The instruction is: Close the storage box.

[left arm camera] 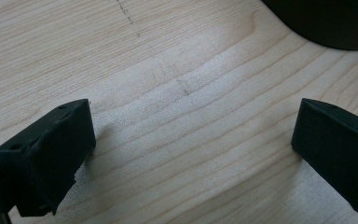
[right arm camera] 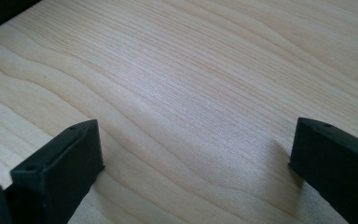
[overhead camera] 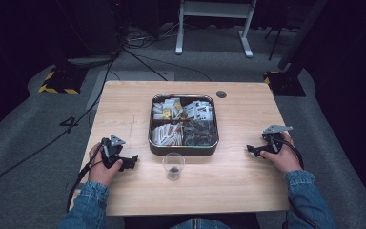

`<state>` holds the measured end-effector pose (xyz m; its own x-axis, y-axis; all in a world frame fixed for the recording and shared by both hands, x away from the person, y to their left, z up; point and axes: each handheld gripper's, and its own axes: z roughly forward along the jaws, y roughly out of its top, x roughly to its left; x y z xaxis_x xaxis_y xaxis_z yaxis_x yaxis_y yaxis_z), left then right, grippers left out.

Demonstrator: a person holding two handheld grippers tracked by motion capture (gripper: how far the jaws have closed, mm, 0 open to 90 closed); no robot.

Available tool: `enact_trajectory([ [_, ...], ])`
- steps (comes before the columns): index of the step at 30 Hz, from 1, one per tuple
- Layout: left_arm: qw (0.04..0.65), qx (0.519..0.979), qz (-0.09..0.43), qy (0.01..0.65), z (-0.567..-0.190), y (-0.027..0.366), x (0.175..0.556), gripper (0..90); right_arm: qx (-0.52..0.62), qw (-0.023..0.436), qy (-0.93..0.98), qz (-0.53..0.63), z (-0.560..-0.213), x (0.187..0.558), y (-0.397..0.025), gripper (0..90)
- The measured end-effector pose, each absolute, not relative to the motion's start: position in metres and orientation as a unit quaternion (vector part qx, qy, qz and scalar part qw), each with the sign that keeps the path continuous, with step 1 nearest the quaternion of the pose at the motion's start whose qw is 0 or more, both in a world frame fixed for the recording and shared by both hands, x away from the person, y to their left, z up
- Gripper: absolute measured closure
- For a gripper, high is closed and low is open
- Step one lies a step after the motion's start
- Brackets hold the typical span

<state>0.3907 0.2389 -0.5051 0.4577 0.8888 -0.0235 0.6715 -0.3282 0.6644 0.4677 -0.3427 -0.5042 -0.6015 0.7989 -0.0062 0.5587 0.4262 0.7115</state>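
A dark metal tin (overhead camera: 183, 149) sits mid-table, divided into compartments holding several white packets and dark items. Just in front of it stands a small clear glass (overhead camera: 173, 165) with something dark at its bottom. My left gripper (overhead camera: 129, 161) rests on the table at the left, a hand around it, pointing right toward the glass. In the left gripper view my left gripper (left arm camera: 193, 144) is open over bare wood, the tin's dark corner (left arm camera: 326, 23) at top right. My right gripper (overhead camera: 252, 150) lies at the right edge, and in its own view my right gripper (right arm camera: 193, 161) is open over bare wood.
The light wooden table (overhead camera: 124, 105) has a round cable hole (overhead camera: 221, 94) behind the tin. Cables (overhead camera: 52, 138) run across the grey floor at the left. A white stand (overhead camera: 214, 24) and dark equipment bases with yellow-black tape (overhead camera: 57, 86) stand beyond the table.
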Motion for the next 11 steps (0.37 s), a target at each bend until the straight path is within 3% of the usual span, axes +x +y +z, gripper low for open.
enact_trajectory([
  [11,0.308,0.798,0.175,0.487,-0.505,0.2388,0.3915,0.0,0.412,0.174,0.826,0.344,-0.5043,0.4679,-0.3423,1.5],
])
